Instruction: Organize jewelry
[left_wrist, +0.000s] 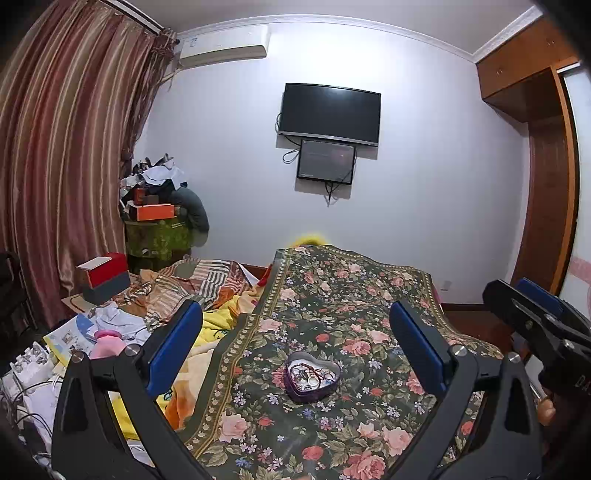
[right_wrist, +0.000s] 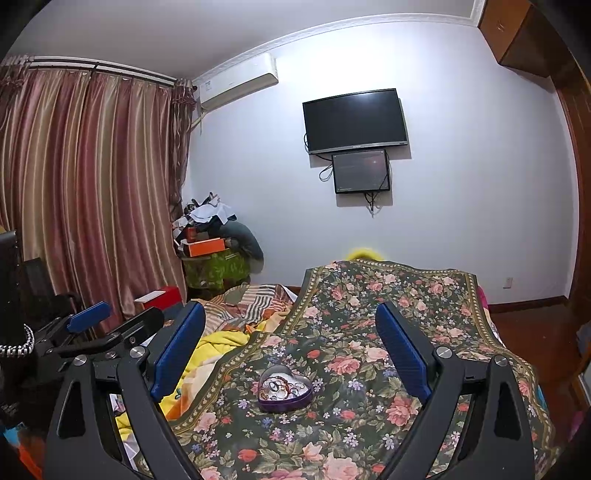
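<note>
Jewelry (left_wrist: 311, 376) lay heaped in a heart-shaped tin (left_wrist: 295, 391), which sat near the middle of the flowered cloth (left_wrist: 332, 295); rings and a reddish cord showed in the tangle, too small to sort apart by eye. The left gripper (left_wrist: 295, 347) hung above the tin with its jaws spread wide and nothing between them; the right gripper (right_wrist: 290, 354) stood likewise parted and empty, just short of the tin. The pieces looked light, small and slippery, likely to snag together; the tin itself seemed stiff and thin-walled, best pinched across its rim, since the soft cloth beneath would give under pressure.
</note>
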